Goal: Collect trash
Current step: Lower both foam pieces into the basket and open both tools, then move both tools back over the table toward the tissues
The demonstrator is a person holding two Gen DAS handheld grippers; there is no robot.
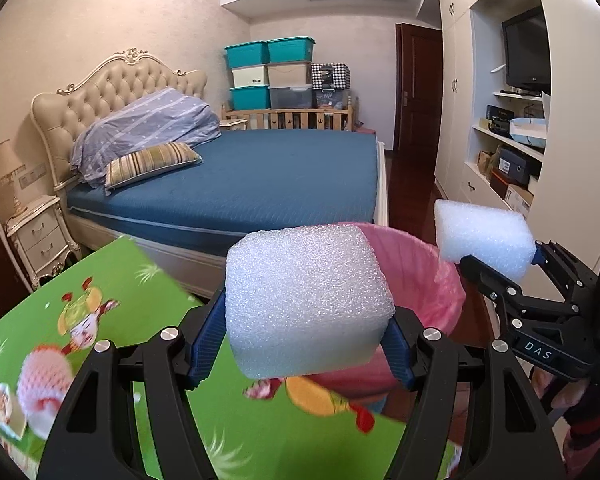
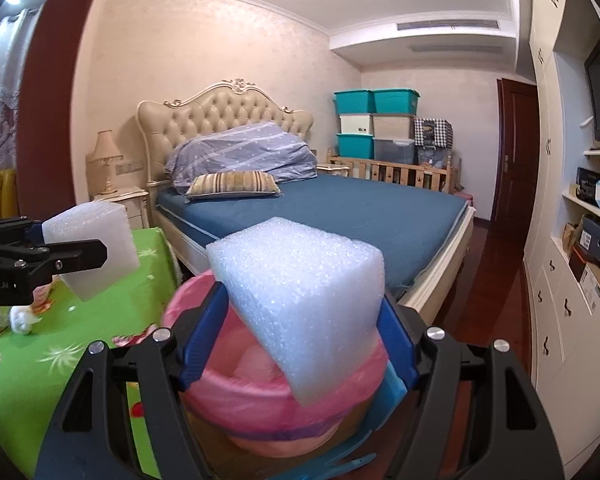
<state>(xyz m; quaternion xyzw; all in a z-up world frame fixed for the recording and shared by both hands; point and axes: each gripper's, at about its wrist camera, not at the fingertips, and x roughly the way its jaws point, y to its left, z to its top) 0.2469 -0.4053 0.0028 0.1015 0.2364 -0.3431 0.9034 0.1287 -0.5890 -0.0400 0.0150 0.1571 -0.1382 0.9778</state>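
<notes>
Both tongs carry trash at once. The left tongs [image 1: 306, 344] are closed on a white foam block [image 1: 306, 304], its blue pads pressing the block's two sides; the right tongs [image 2: 300, 336] pinch a second, wedge-shaped foam piece [image 2: 300, 304] the same way. Each load hangs above or just beside the pink-lined trash bin [image 2: 268, 408] — the right one looks nearly over the opening, the left one nearer the rim on the mat side.

To do this step well, I would bring each block squarely over the mouth of the bin before letting go, one side at a time, so the two pieces do not knock each other off course. Foam is light and springy; released from high or at the edge, it may bounce off the liner and roll away, so a low drop is safer. Something pale already lies inside the bin.

The bin stands on dark wooden floor at the edge of a green cartoon play mat [image 1: 112, 320], where a foam fruit net [image 1: 44, 384] and a small wrapper [image 1: 6, 410] remain to collect. Behind is a bedroom — a bed [image 1: 260, 176] with blue sheet, stacked storage boxes [image 1: 268, 72], and a white wall unit [image 1: 496, 168].
</notes>
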